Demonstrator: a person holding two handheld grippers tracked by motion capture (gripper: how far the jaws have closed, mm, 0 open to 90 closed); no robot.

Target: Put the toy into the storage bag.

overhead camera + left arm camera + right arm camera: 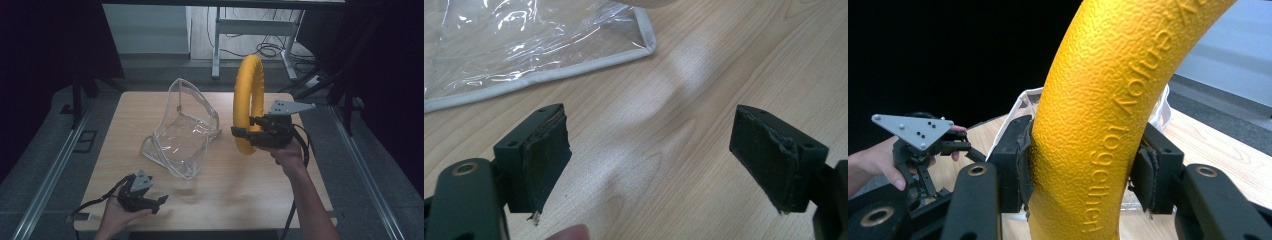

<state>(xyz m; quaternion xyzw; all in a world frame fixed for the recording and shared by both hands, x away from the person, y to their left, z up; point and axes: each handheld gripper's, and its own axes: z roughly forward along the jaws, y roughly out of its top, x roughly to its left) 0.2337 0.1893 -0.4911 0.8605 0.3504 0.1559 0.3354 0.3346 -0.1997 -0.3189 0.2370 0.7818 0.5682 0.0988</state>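
A yellow foam ring stands upright above the table's right half, held at its lower part by my right gripper, which is shut on it. In the right gripper view the ring is squeezed between both jaws and carries embossed letters. A clear plastic pouch with a pale trim lies open at the table's middle. My left gripper rests near the front left edge, open, its jaws wide apart over bare wood. The pouch's corner lies just ahead of it.
The wooden table has bare wood along its front and right side. Dark curtains flank both sides. A white desk frame and floor cables stand beyond the far edge. Metal rails run along the floor at left and right.
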